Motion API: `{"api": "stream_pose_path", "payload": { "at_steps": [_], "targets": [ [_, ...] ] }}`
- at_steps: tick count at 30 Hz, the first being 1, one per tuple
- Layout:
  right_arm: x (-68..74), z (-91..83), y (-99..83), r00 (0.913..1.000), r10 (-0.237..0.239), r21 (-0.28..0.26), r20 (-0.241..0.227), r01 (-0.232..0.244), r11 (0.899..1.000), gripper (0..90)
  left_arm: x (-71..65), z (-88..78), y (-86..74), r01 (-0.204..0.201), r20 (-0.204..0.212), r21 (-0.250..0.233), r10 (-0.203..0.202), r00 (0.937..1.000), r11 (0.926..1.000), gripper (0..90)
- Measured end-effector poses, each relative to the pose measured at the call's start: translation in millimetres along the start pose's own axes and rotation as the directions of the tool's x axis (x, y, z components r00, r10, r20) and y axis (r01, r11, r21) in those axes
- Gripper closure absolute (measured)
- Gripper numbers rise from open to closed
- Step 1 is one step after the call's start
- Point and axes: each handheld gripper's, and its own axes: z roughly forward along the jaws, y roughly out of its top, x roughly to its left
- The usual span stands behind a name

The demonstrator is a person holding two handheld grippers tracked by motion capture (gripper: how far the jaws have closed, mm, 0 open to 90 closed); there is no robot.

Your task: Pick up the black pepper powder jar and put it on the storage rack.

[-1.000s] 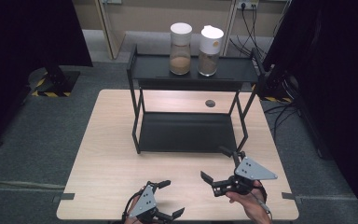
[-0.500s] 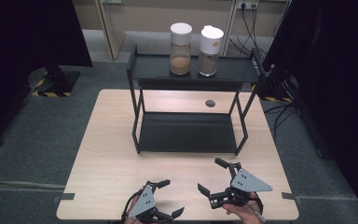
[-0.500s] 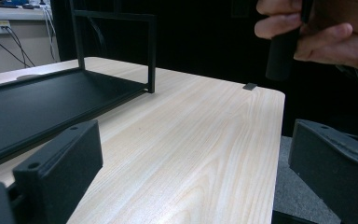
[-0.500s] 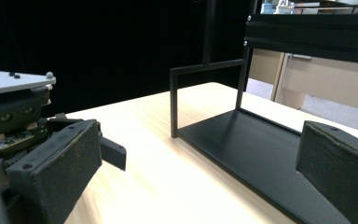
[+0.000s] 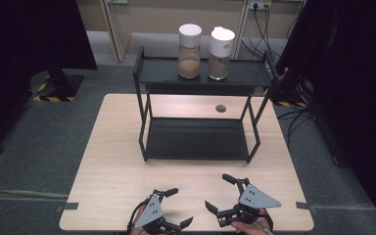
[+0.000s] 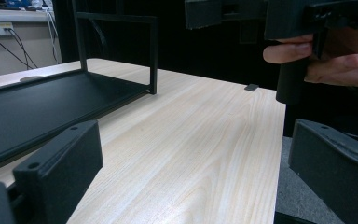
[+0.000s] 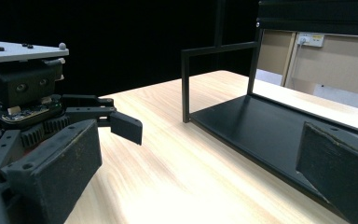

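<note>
Pulling back toward the desk (image 5: 122, 161) near edge since a second ago, right claw (image 5: 223, 196) sits beside left claw (image 5: 175, 207), both spread apart and empty, well apart from the two jars (image 5: 189, 44) on the rack (image 5: 203, 73) top shelf, so no reach looks started.

Two jars (image 5: 190, 51) (image 5: 221, 54) are being carried side by side on the top shelf of a black rack (image 5: 196, 139) standing on the tabletop (image 5: 112, 161).

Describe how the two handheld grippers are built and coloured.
Both the left gripper and right gripper are black, with two blocky jaws on geared linkages. Each carries a grey three-cornered plate on top with small studs. The body under the left gripper's plate shows small round openings.
</note>
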Motion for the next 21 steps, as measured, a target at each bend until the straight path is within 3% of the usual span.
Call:
{"api": "stream_pose_path", "payload": {
  "at_steps": [21],
  "targets": [
    [3.2, -6.4, -22.5, 0.9985, 0.054, 0.041, 0.004, -0.054, 0.998, 0.6, 0.4, -1.6, -0.1, -0.001, -0.017, -0.016, 0.001, 0.9999, 0.9999, 2.3]
  ]
}}
